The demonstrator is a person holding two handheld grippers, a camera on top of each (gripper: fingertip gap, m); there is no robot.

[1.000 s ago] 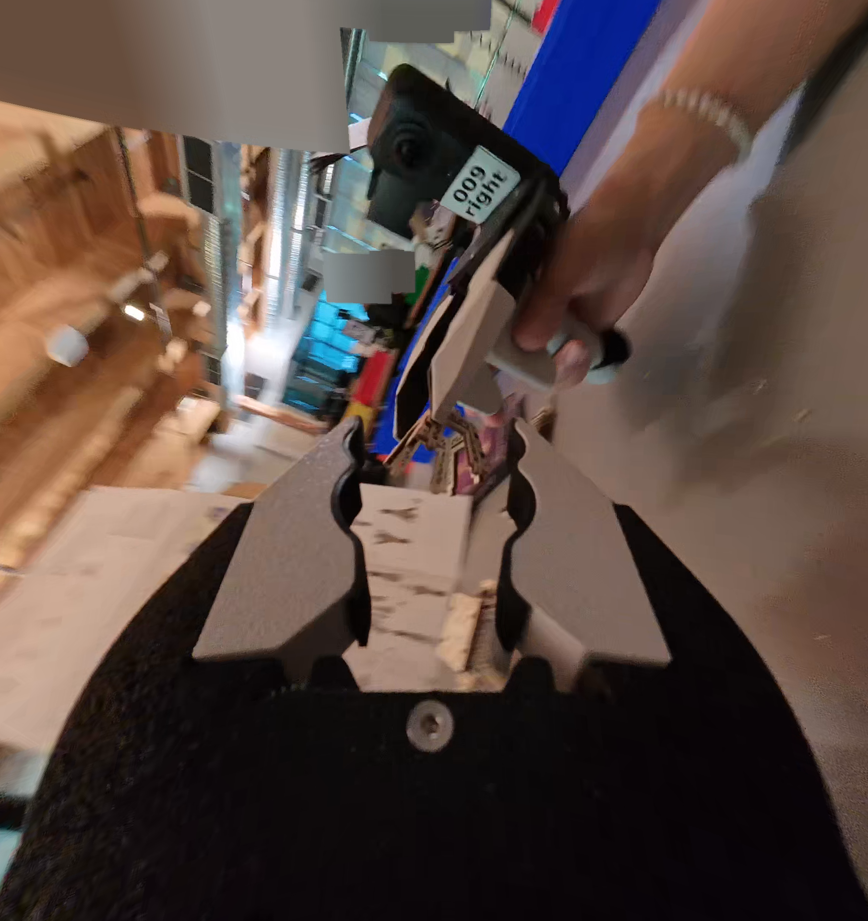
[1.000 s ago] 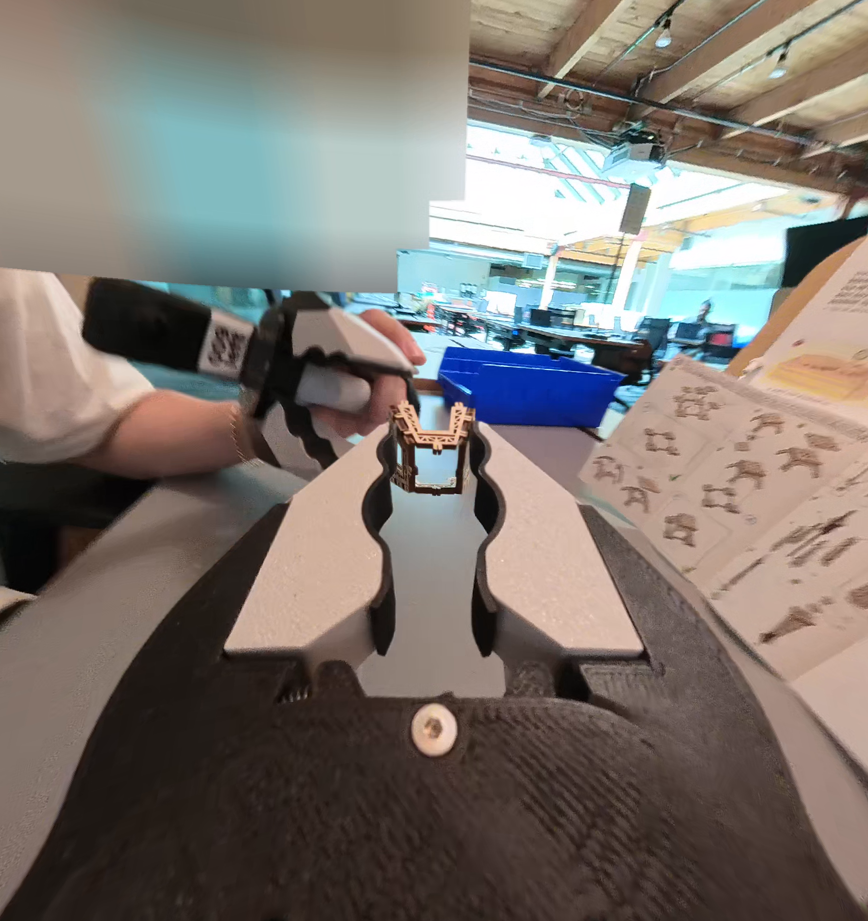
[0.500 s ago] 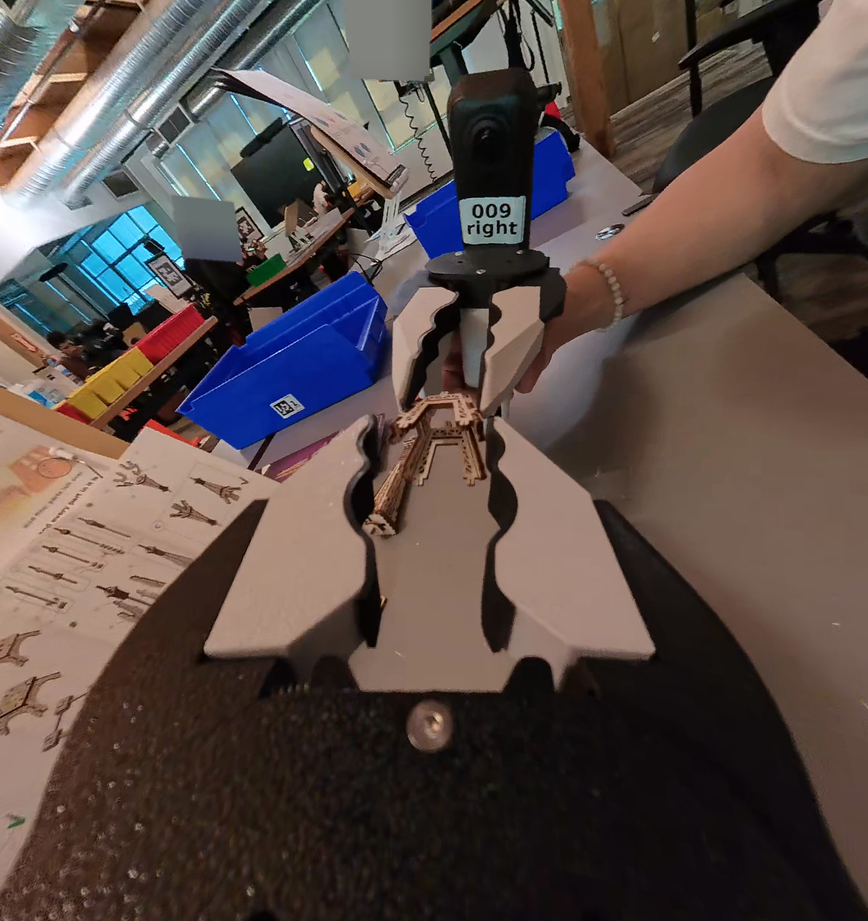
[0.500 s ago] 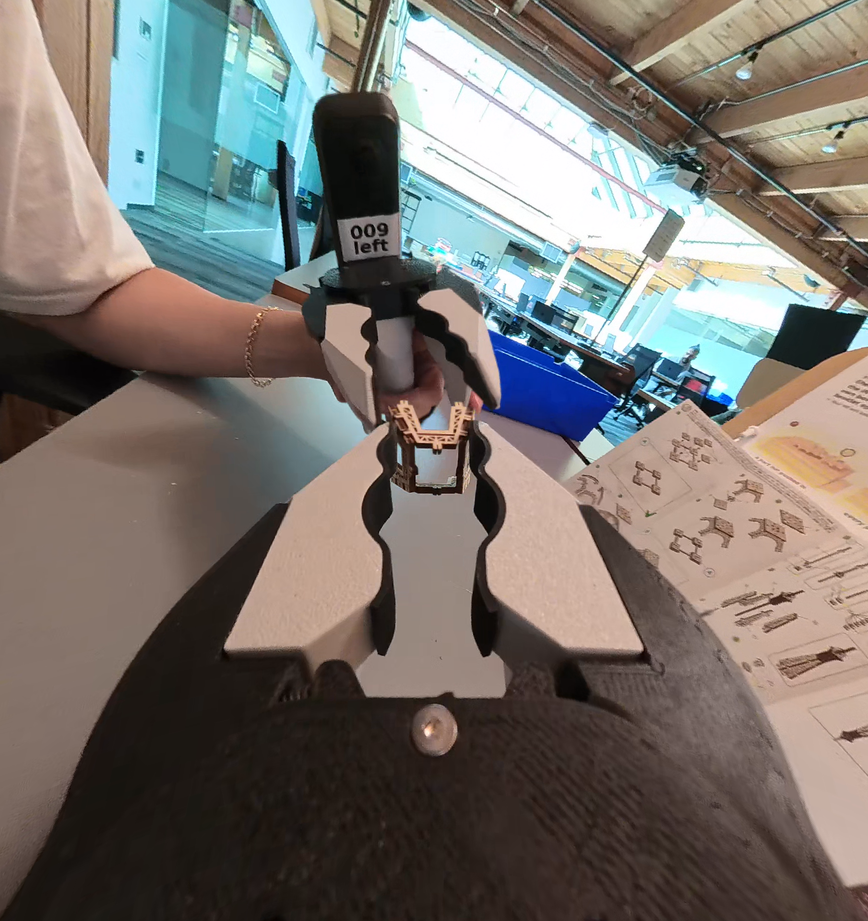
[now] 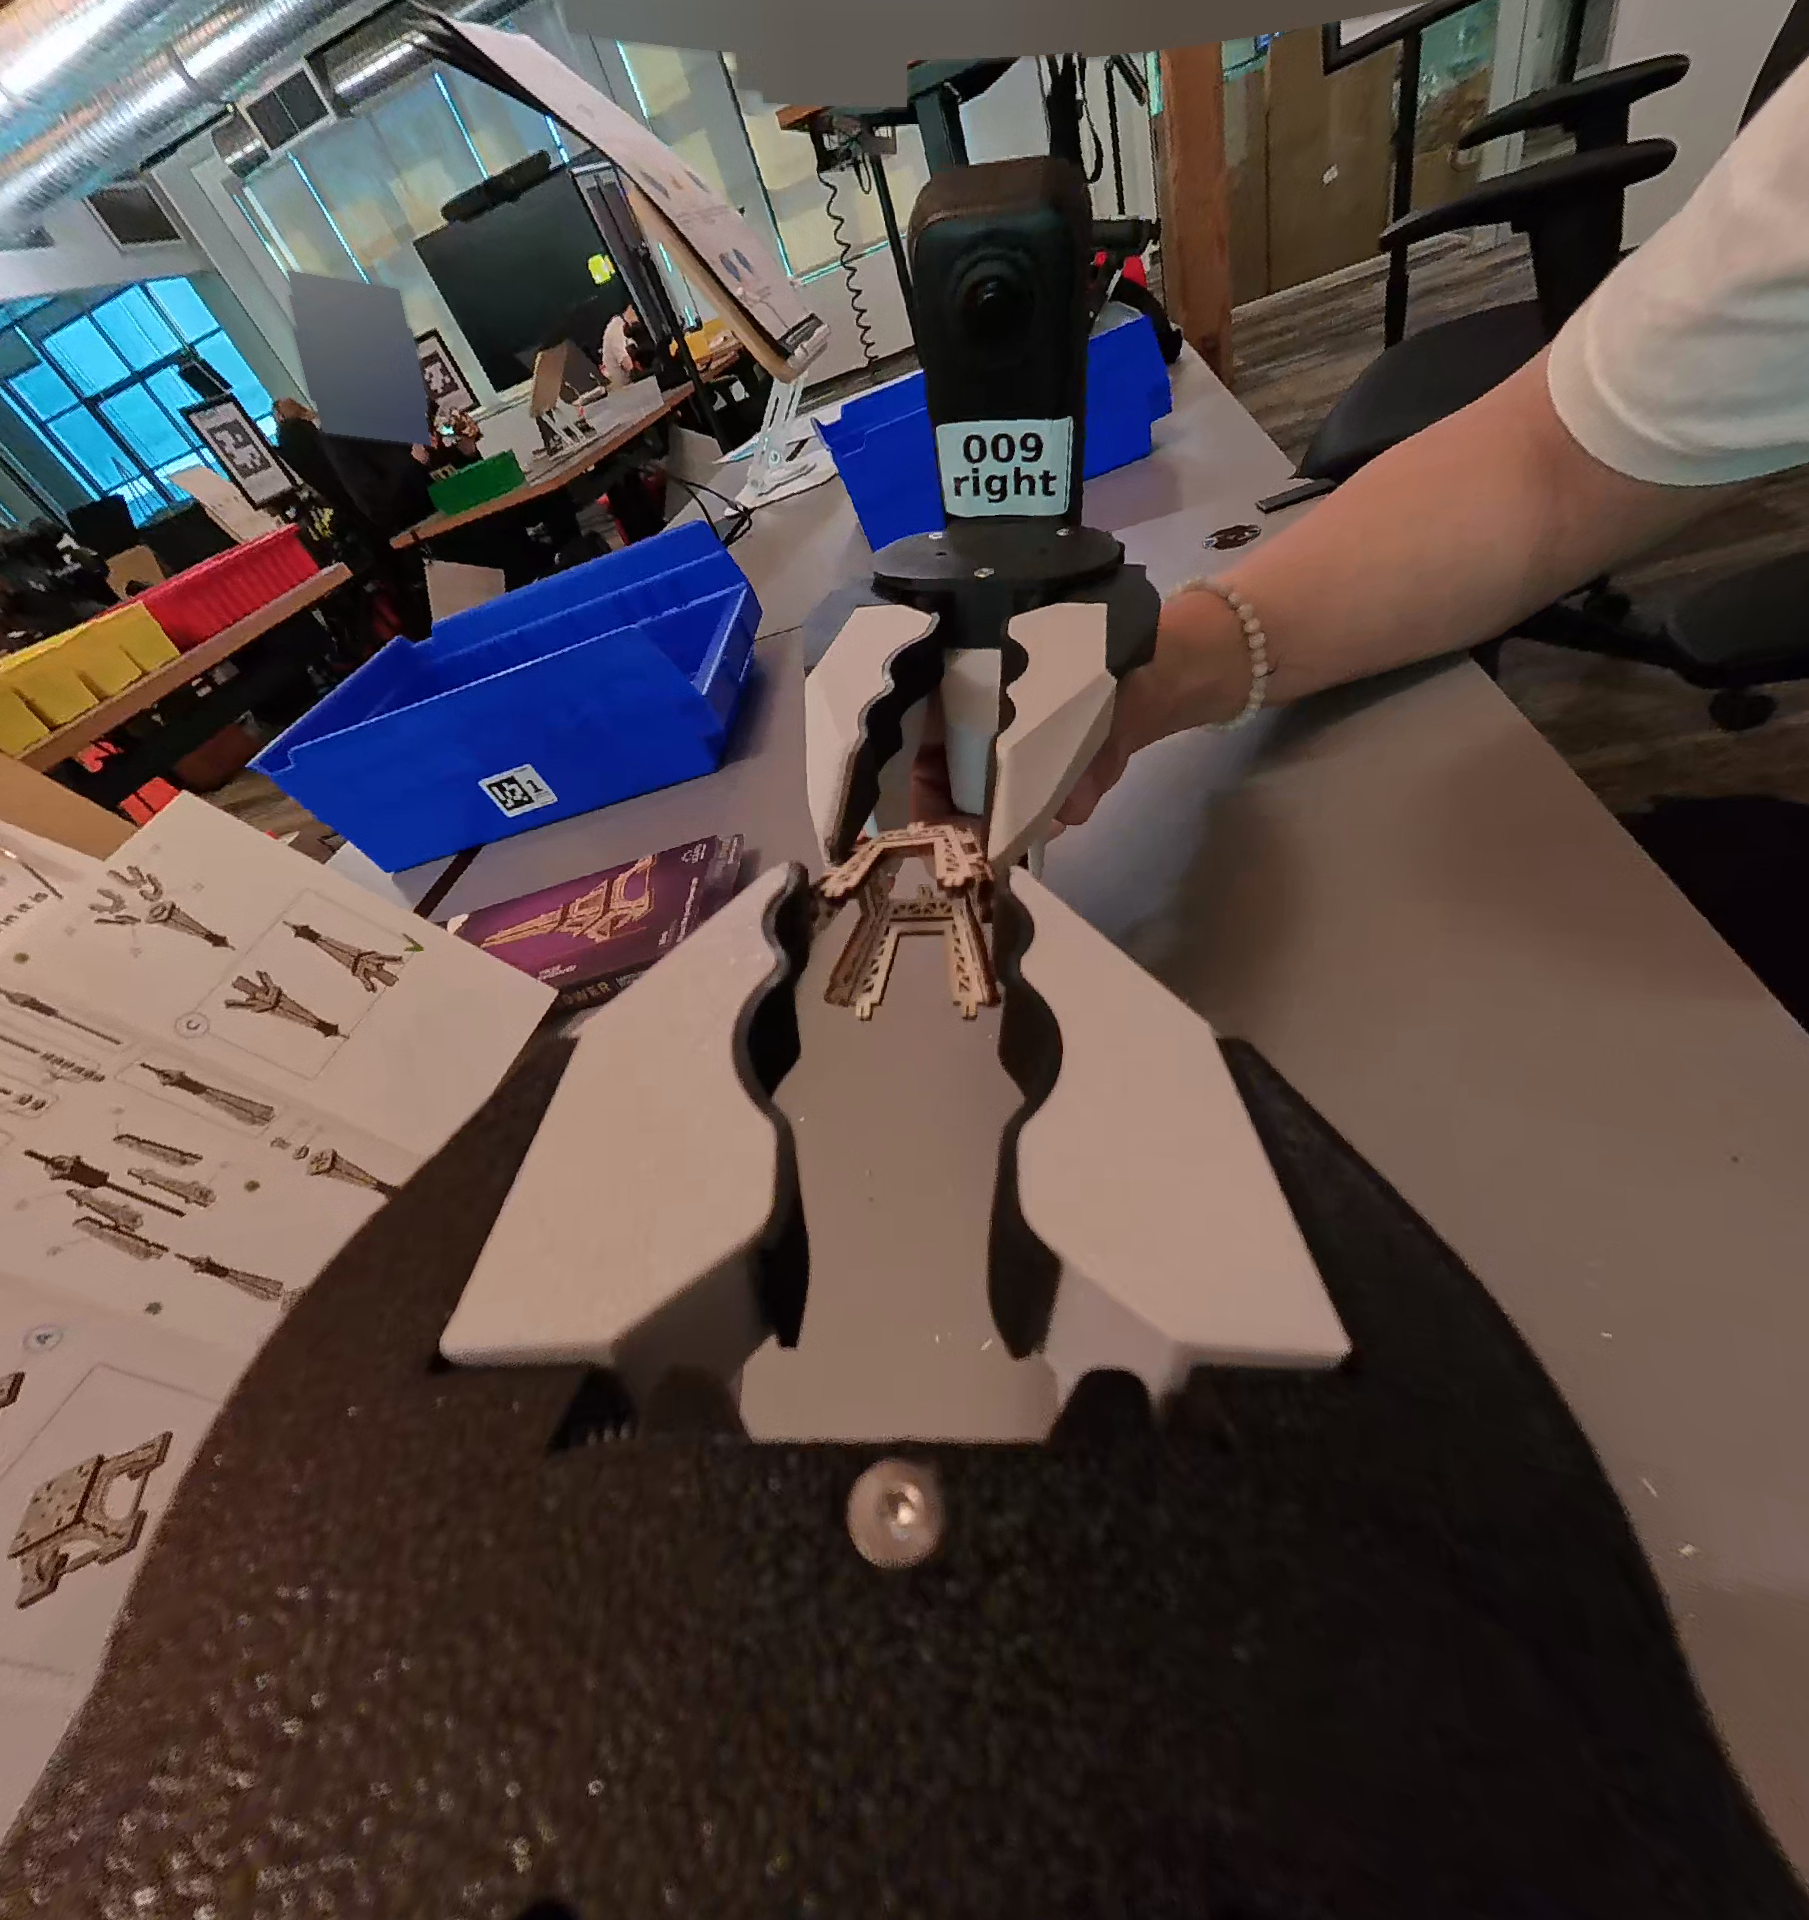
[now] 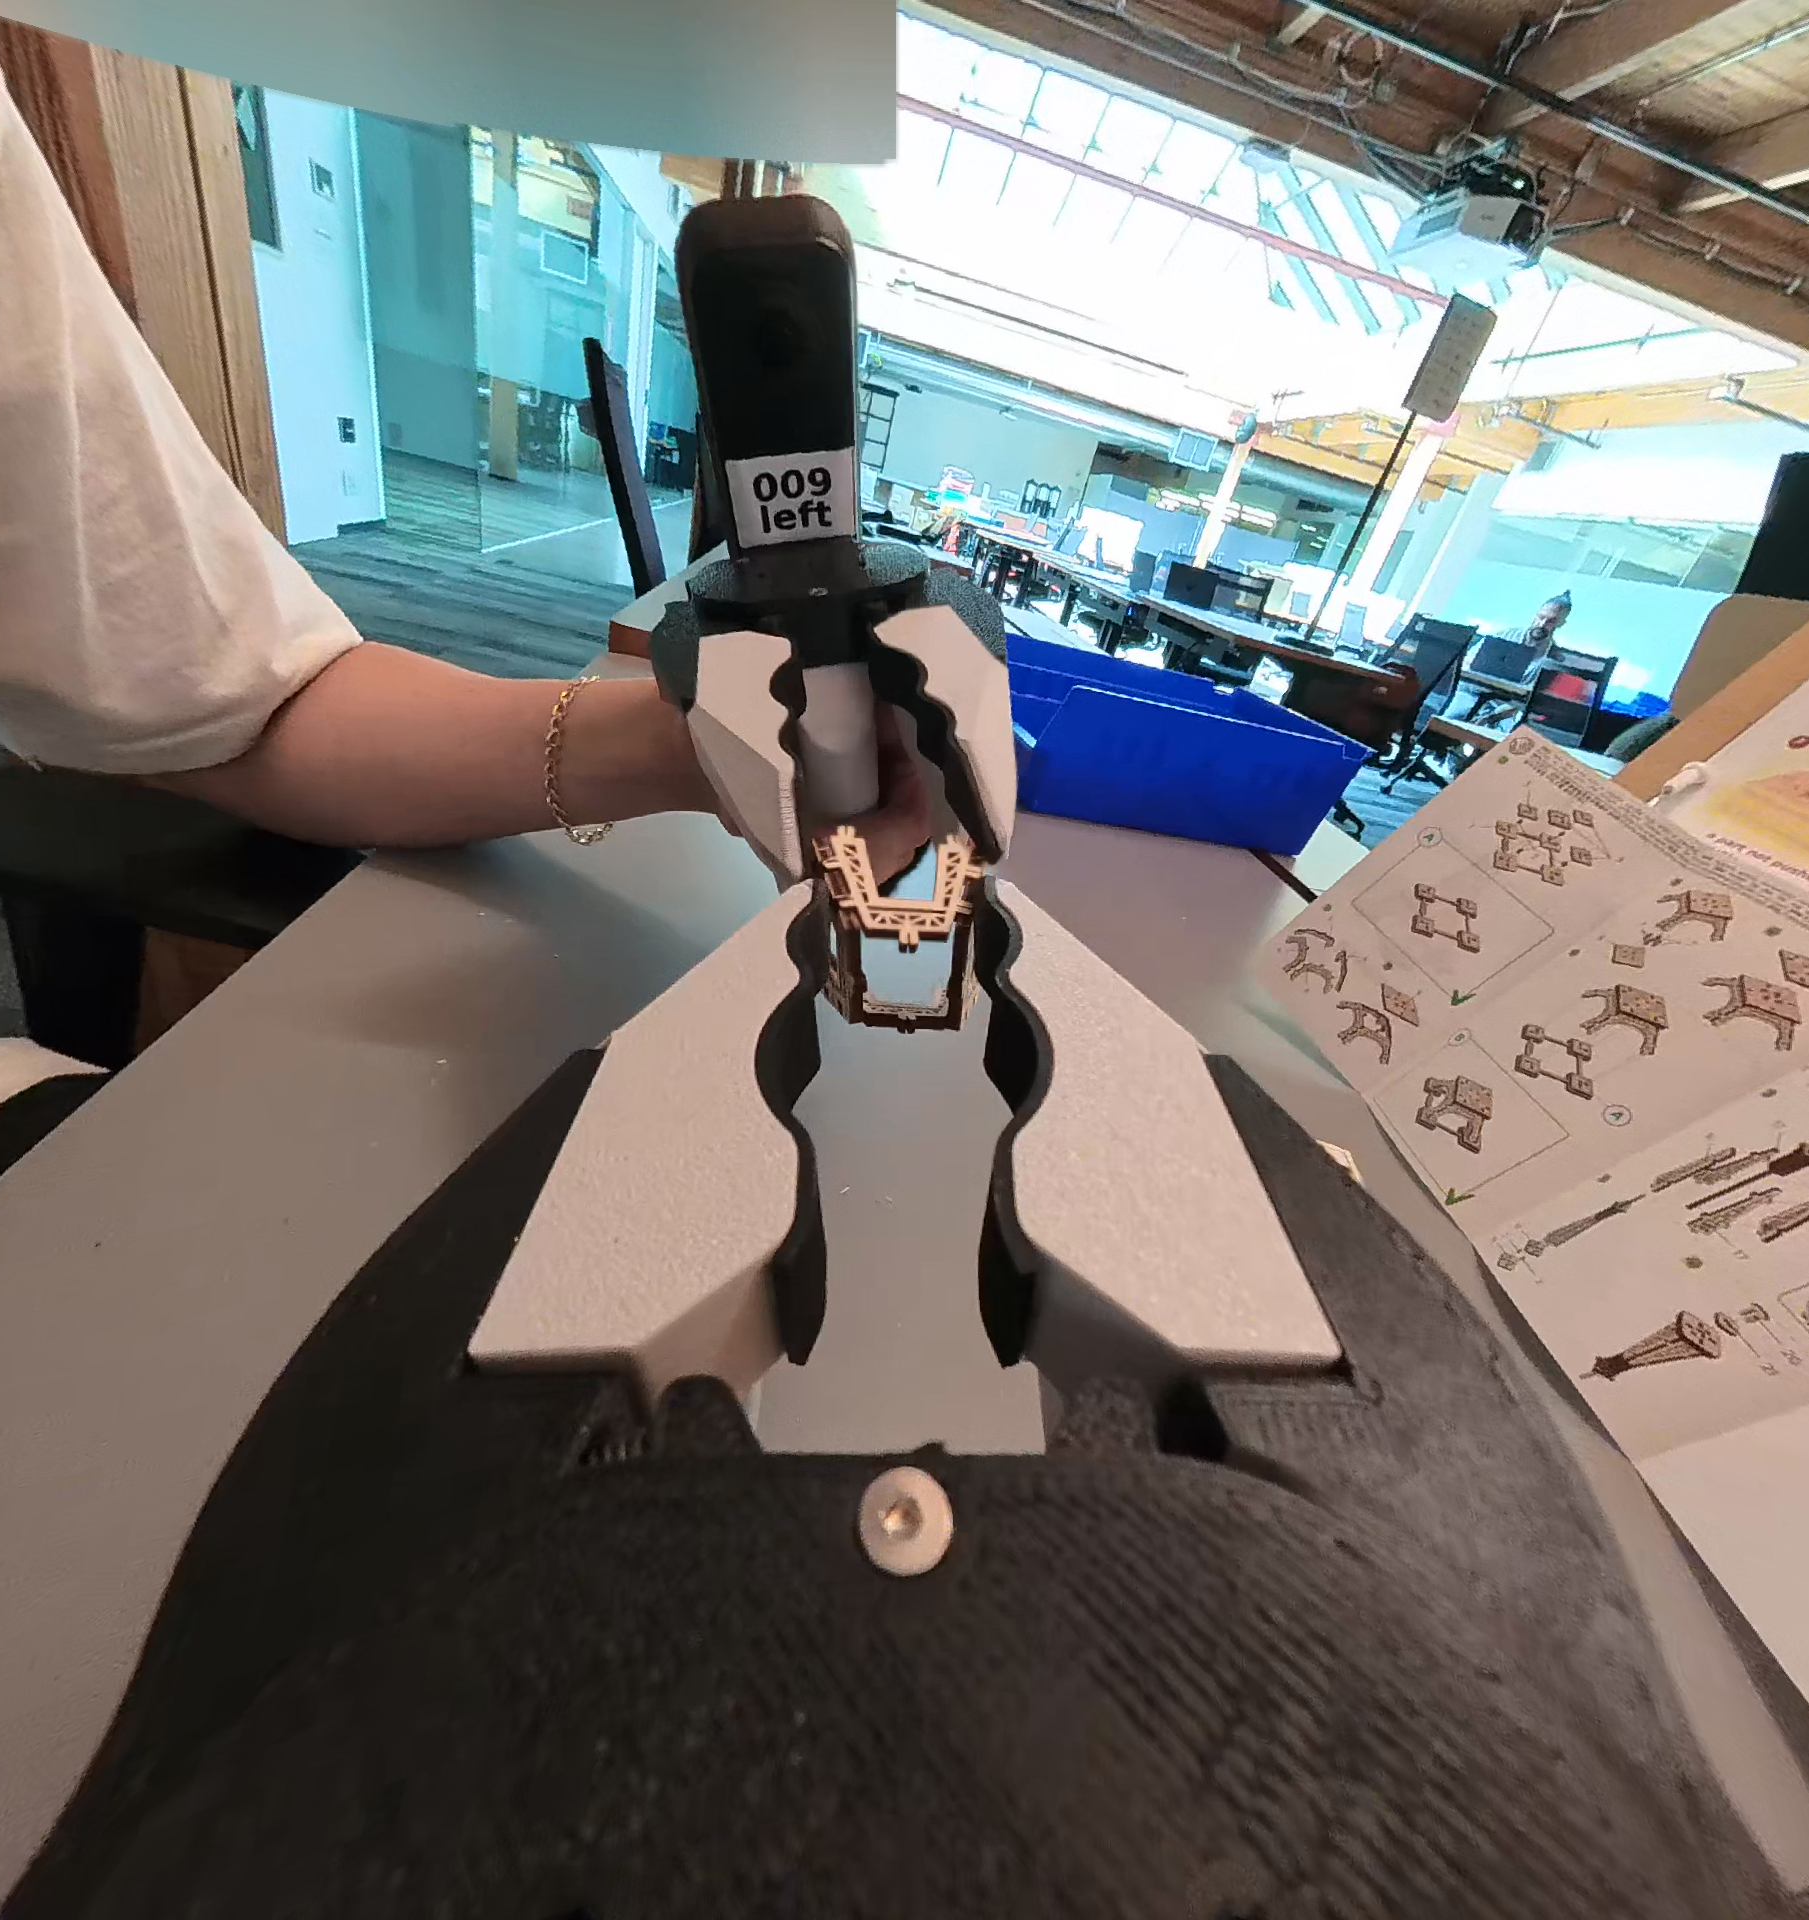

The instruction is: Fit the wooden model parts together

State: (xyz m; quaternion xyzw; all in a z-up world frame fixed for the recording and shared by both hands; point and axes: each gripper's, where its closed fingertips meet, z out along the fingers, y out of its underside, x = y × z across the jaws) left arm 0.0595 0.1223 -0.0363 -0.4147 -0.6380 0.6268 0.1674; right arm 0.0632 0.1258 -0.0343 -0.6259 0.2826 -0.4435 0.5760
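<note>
To the left of the left tool [image 5: 905, 940] an instruction sheet [image 5: 152, 1091] lies on the grey counter [image 5: 1399, 987], with a purple box [image 5: 609, 920] and a blue bin [image 5: 526, 717] beyond it. This tool grips a wooden tower piece [image 5: 905, 945] between its tips, held narrow around it. Straight ahead, tip to tip, the right tool [image 6: 900, 935] pinches a wooden frame piece [image 6: 900, 961], its jaws also narrow. The two pieces meet in the gap between the tools, above the counter. A second blue bin [image 6: 1170, 769] stands behind.
</note>
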